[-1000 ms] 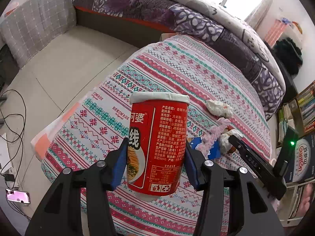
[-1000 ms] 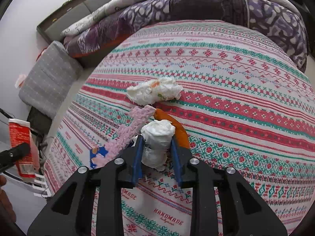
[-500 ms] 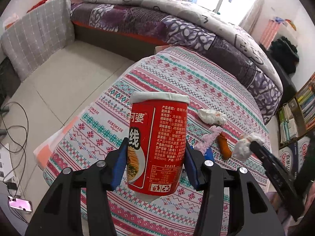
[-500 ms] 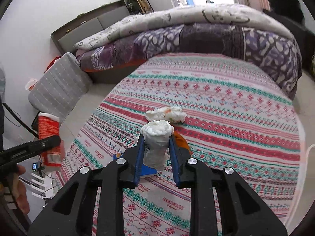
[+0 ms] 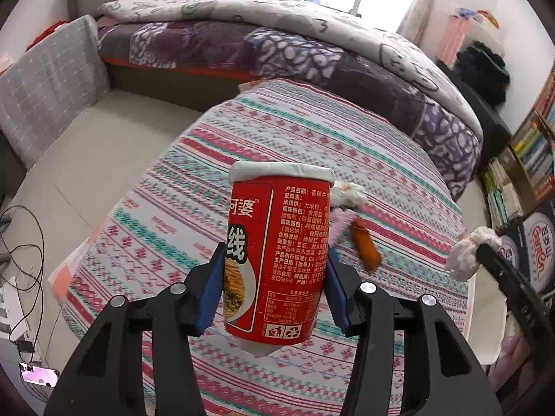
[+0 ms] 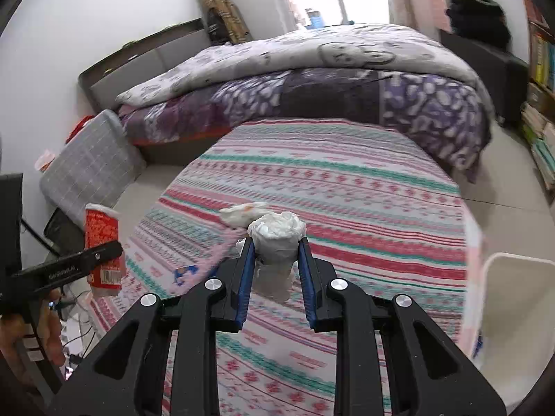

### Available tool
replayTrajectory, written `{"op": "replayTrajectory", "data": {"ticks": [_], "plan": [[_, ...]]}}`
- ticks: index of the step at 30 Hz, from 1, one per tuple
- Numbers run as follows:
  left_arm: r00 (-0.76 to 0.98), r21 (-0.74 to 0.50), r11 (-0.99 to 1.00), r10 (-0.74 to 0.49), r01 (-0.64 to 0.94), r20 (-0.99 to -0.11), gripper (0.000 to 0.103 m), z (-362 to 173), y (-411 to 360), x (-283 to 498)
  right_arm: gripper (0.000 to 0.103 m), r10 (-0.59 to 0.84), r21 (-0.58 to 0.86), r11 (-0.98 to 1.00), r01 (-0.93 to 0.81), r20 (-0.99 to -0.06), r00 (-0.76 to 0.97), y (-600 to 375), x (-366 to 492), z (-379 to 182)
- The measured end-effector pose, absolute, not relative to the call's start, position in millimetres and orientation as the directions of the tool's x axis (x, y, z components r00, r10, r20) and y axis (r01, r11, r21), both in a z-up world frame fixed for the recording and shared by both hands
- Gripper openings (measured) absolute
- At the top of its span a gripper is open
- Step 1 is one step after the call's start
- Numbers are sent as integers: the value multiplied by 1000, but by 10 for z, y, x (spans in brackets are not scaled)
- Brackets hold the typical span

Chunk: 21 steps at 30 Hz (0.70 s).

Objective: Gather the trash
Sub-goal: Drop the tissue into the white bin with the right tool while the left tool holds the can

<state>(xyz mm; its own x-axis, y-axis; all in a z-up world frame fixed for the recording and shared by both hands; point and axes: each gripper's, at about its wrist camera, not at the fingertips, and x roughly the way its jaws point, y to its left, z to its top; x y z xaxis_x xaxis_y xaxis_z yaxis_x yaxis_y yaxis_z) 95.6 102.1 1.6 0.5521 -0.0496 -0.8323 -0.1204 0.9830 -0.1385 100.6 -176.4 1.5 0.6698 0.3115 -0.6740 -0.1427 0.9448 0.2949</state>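
Tissue wad (image 6: pixel 277 234) sits clamped in the right tool (image 6: pixel 275 246), lifted clear of the patterned desk (image 6: pixel 364 187) for carrying. Red noodle cup (image 5: pixel 277 256) is clamped upright in the left tool (image 5: pixel 274 277), also off the cloth. Beyond the tools, on the cloth, lie another crumpled tissue (image 5: pixel 347 194), an orange sausage-like scrap (image 5: pixel 364 246) and a blue wrapper (image 6: pixel 184 272). White bin (image 6: pixel 517 315) stands just right of the right tool, past the desk edge; judged an open path there, nothing between.
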Motion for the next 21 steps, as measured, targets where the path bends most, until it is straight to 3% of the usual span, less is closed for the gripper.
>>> {"op": "replayTrajectory", "data": {"ticks": [21], "plan": [[547, -104, 993, -116, 53, -829, 51, -97, 2, 960, 25, -13, 260, 920, 294, -728, 685, -3344, 666, 26]]}}
